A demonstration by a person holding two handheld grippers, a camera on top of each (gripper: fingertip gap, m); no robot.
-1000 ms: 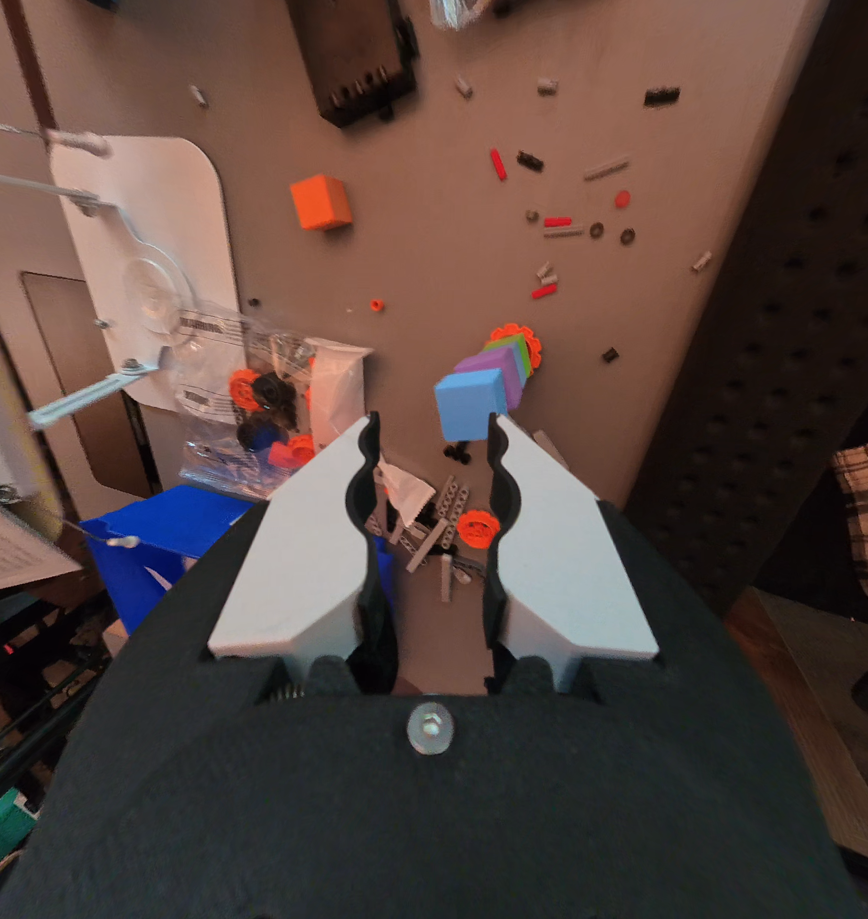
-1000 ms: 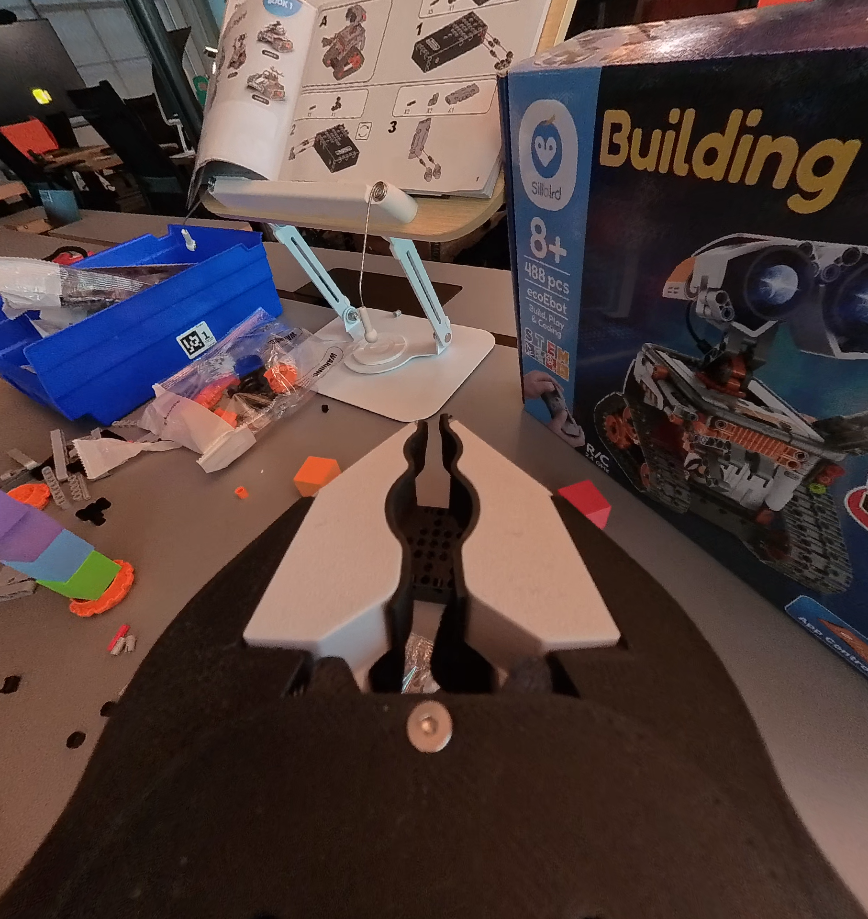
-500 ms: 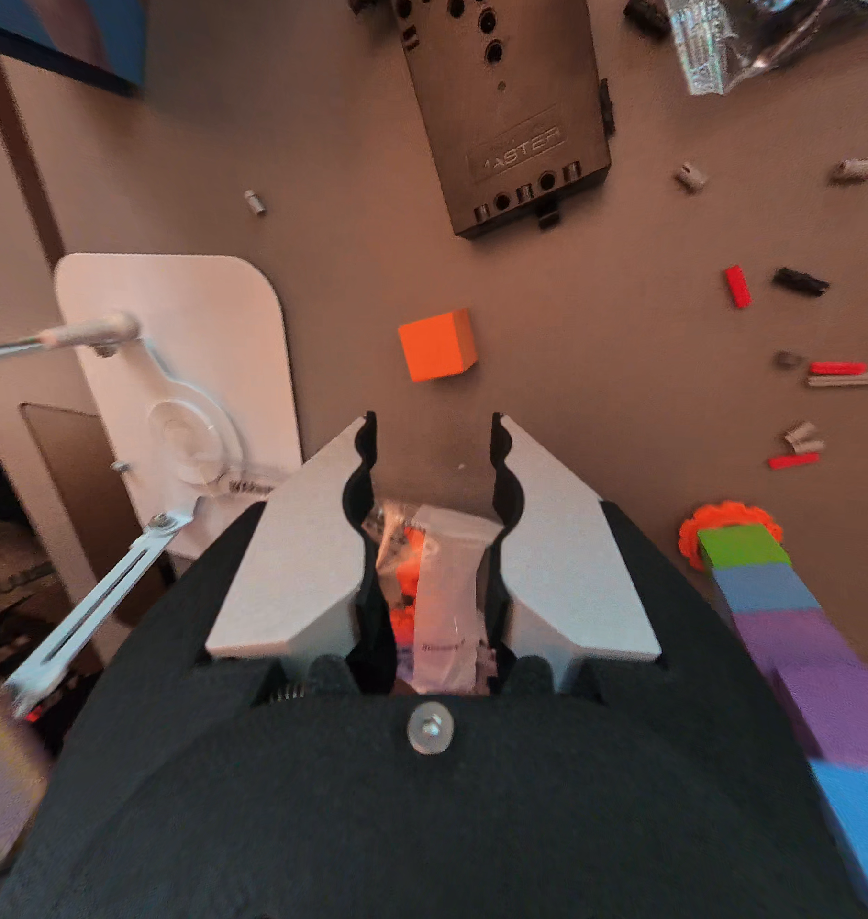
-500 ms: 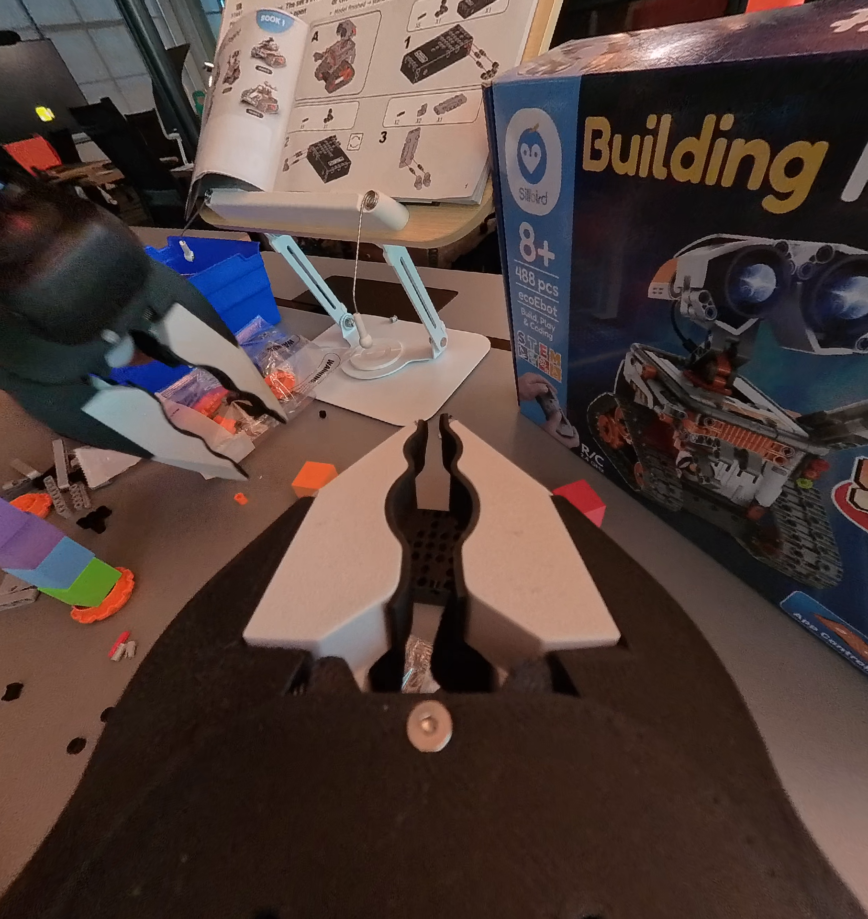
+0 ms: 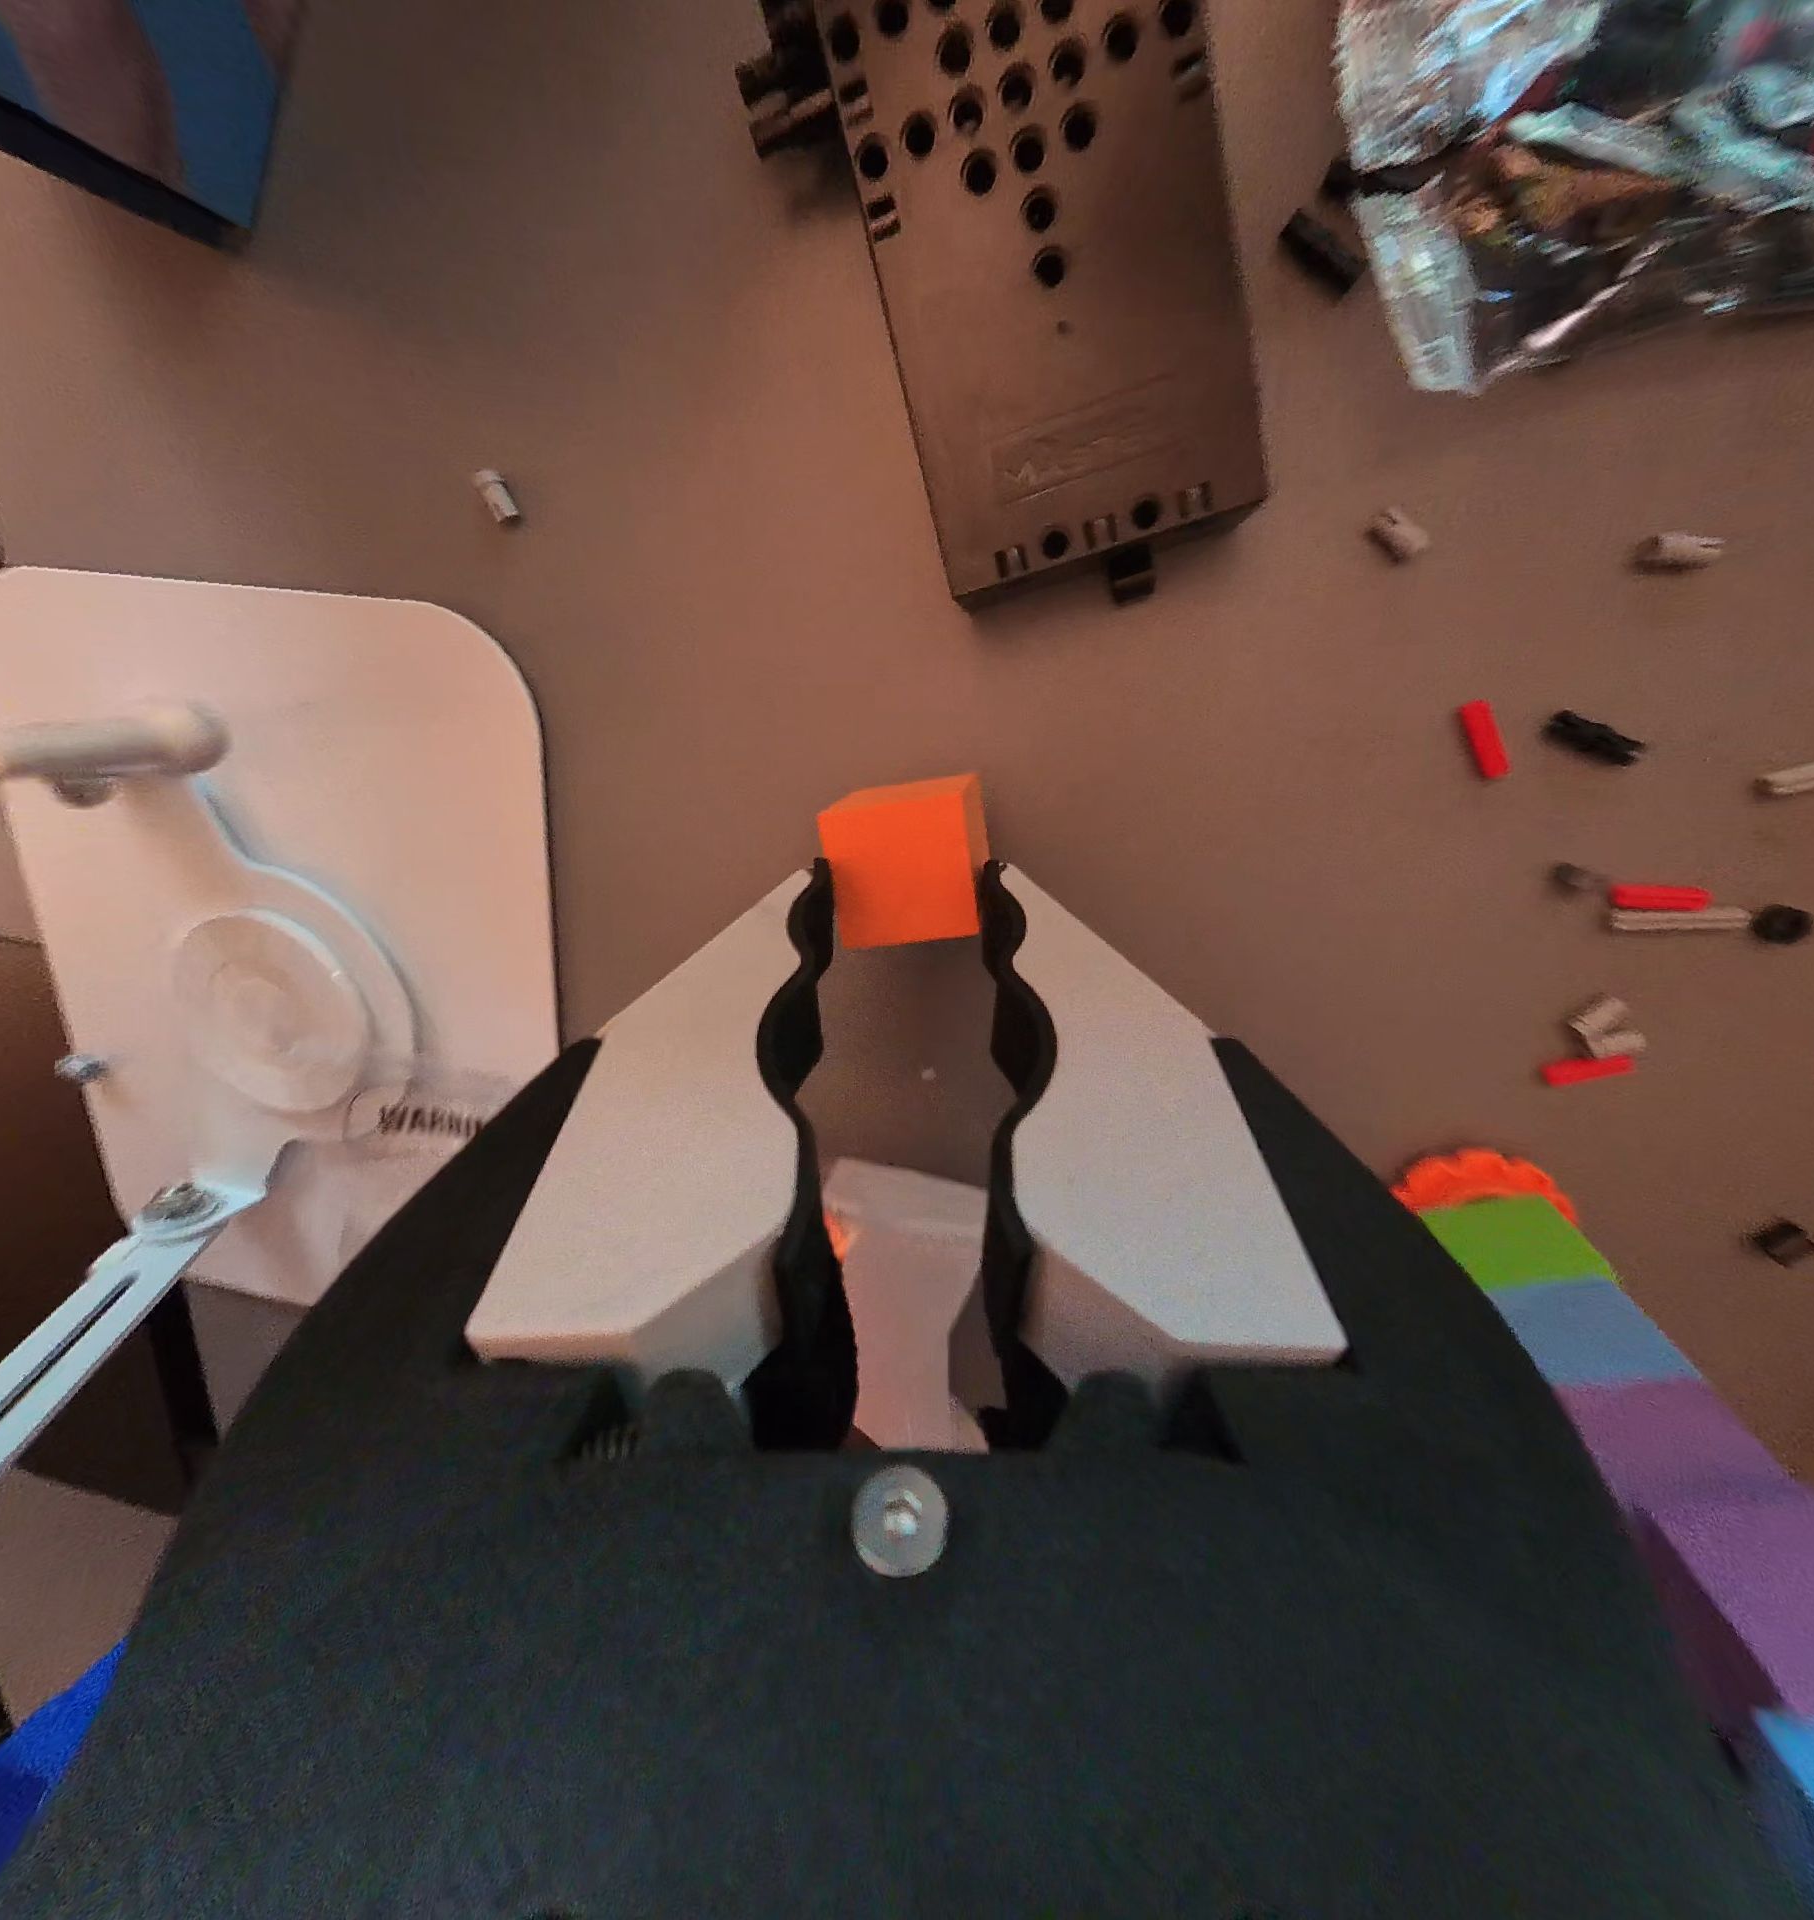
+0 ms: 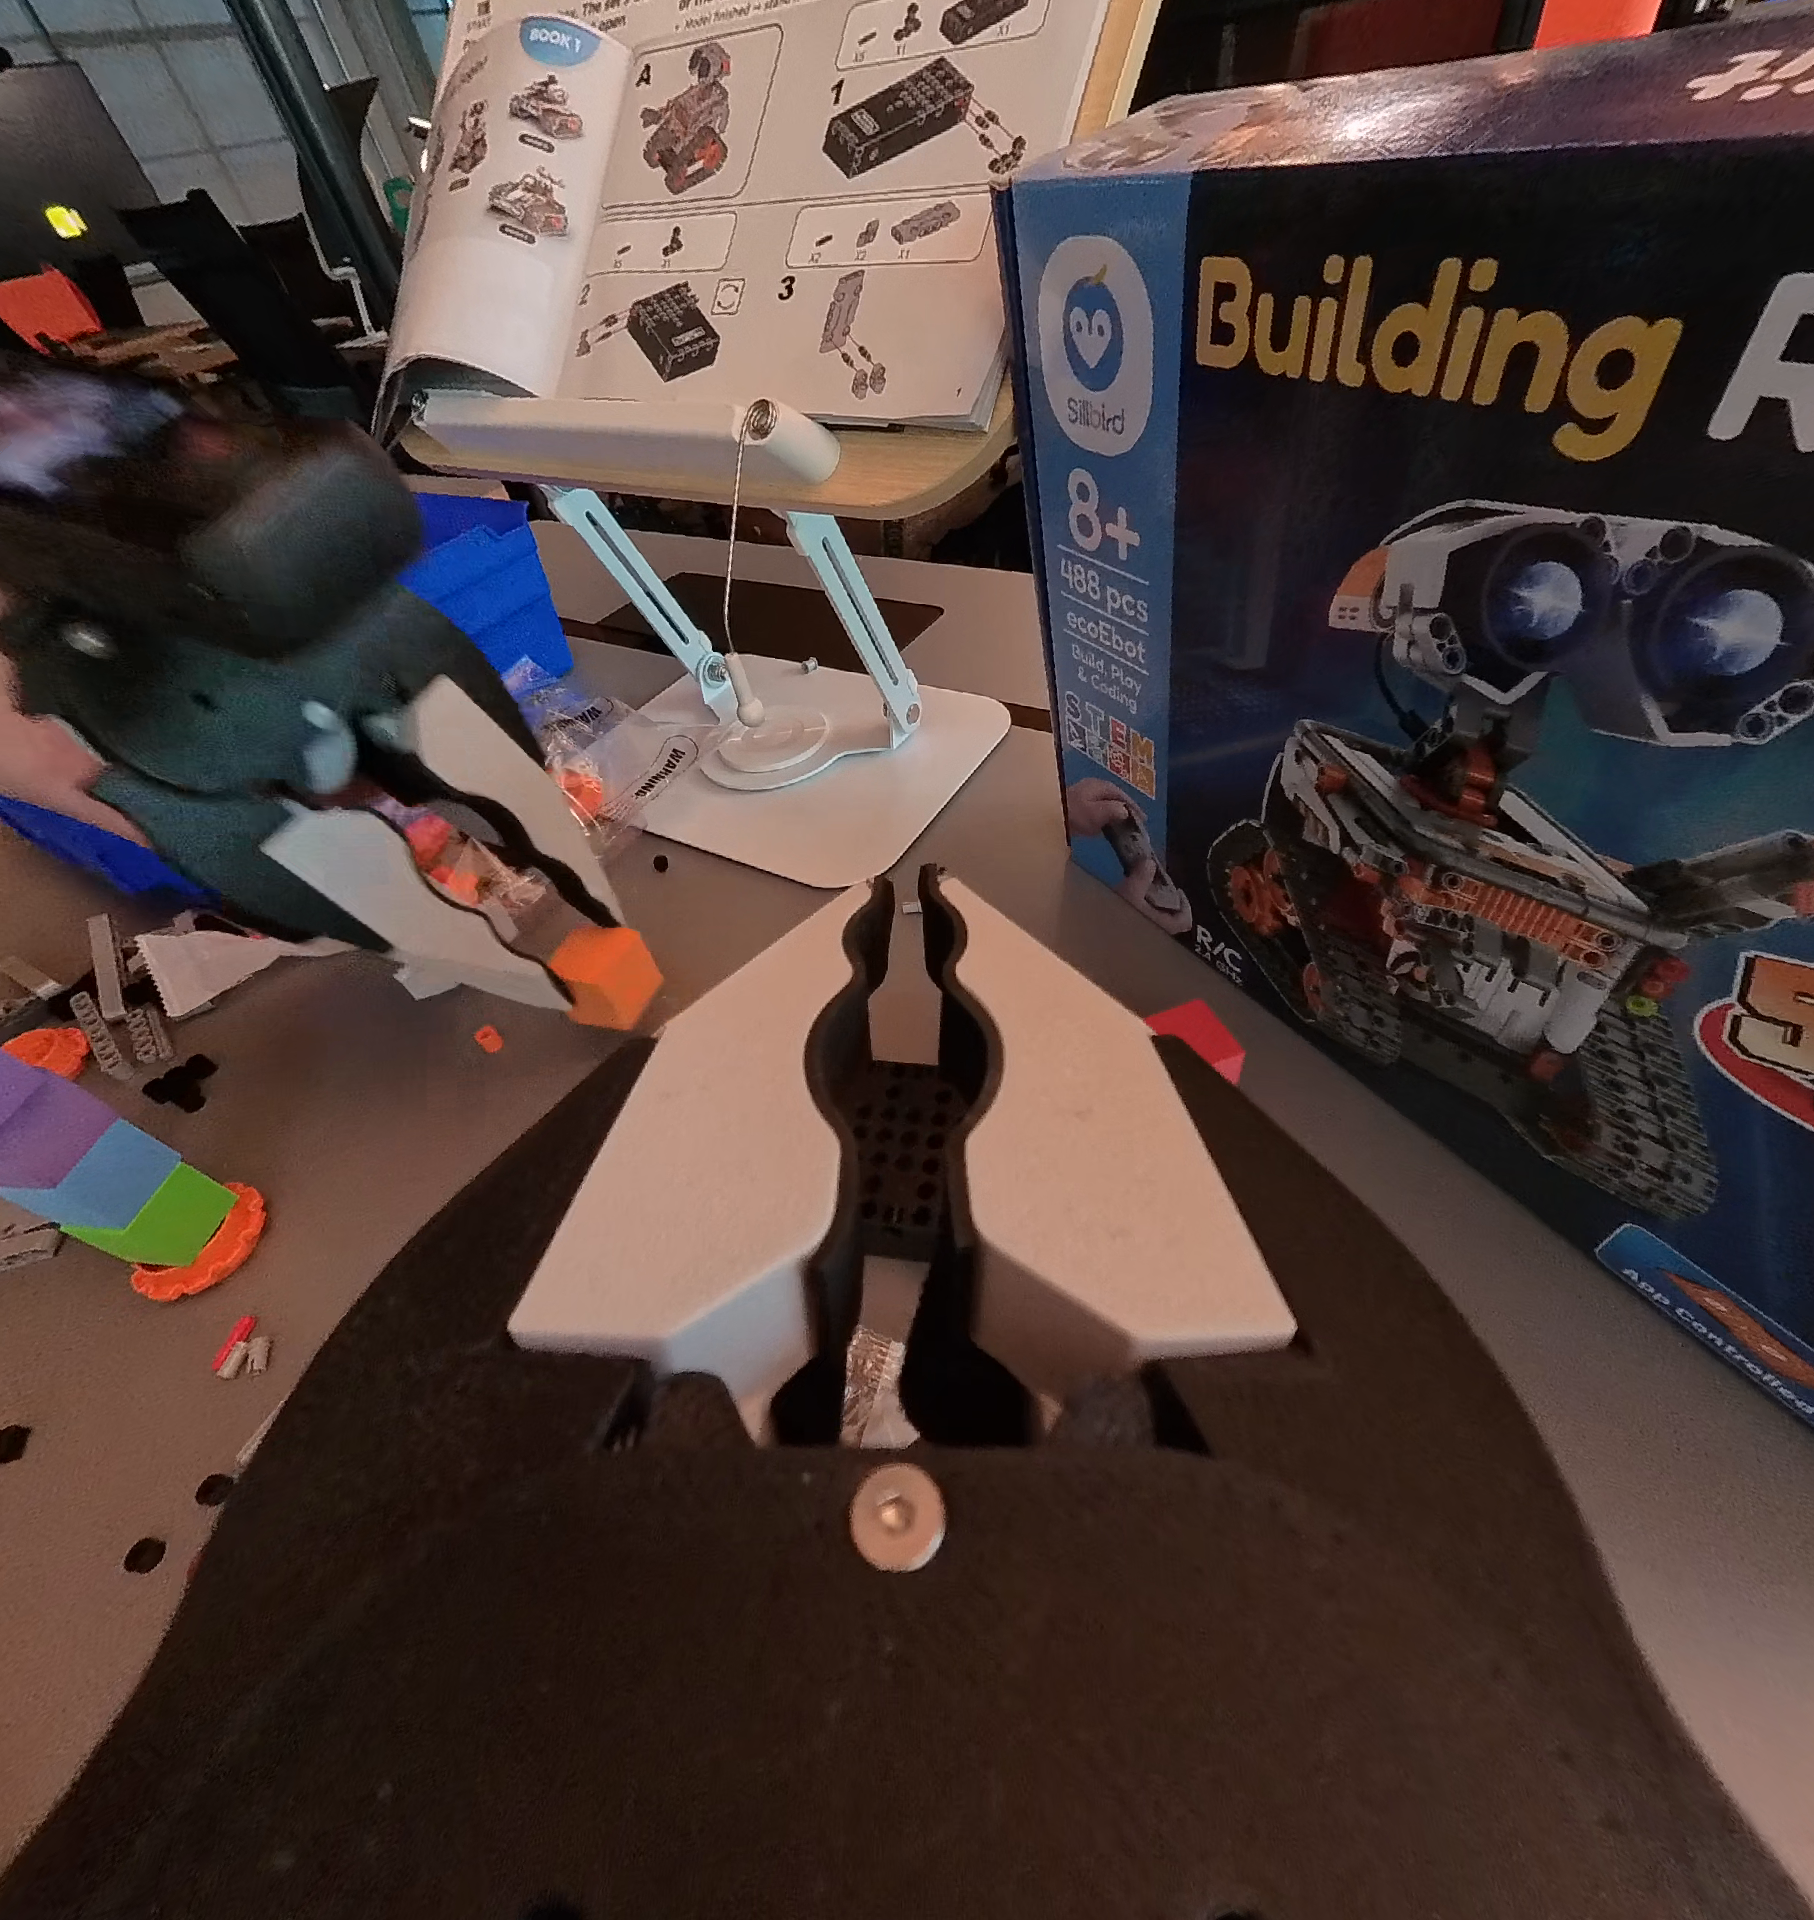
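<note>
Orange cube [image 5: 898, 857]: pinched at the tips of left gripper [image 5: 903, 883] jaws, on the surface [image 5: 1194, 831].
Right gripper [image 6: 908, 906]: jaws nearly closed, empty, near red cube [image 6: 1194, 1031].

- The box [image 6: 1454, 644] bore large yellow and white lettering across its dark front, more stylised lettering low at its right edge, and an orange-and-blue badge with words near the bottom.
- Its blue side strip carried a white logo badge, a bold age mark, a piece count and small lines of print.
- The open booklet [image 6: 737, 208] showed numbered and lettered step drawings and a blue round tag.
- The clear bag [image 6: 628, 753] had black printed words, partly hidden.
- The dark block [image 5: 1069, 343] bore an embossed word, too blurred to read.
</note>
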